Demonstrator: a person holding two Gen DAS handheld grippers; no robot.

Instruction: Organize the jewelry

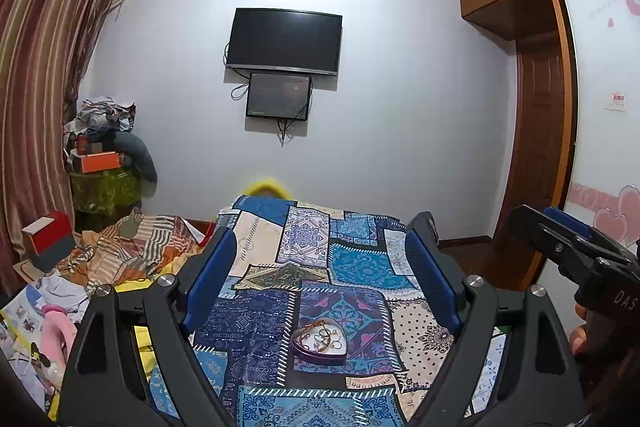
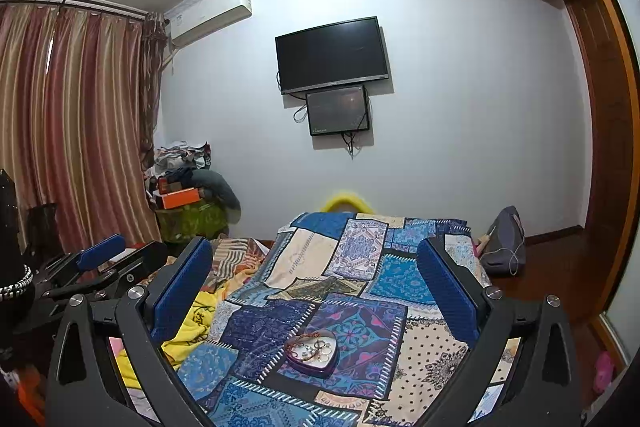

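A purple heart-shaped tin (image 1: pixel 319 342) sits on the blue patchwork bedspread (image 1: pixel 352 259). It holds several rings and a thin brown bracelet (image 1: pixel 316 327). My left gripper (image 1: pixel 320 267) is open and empty, above and behind the tin, its blue pads wide apart. My right gripper (image 2: pixel 316 267) is open and empty, also behind the tin (image 2: pixel 311 350). The right gripper also shows at the right edge of the left wrist view (image 1: pixel 560 231). The left gripper also shows at the left of the right wrist view (image 2: pixel 100 253).
Crumpled striped and yellow cloth (image 1: pixel 132 251) lies left of the bedspread. A red box (image 1: pixel 48 231), papers and a pink object (image 1: pixel 56 331) lie at the far left. A grey bag (image 2: pixel 504 239) rests at the bed's right. A wardrobe (image 1: pixel 536 131) stands on the right.
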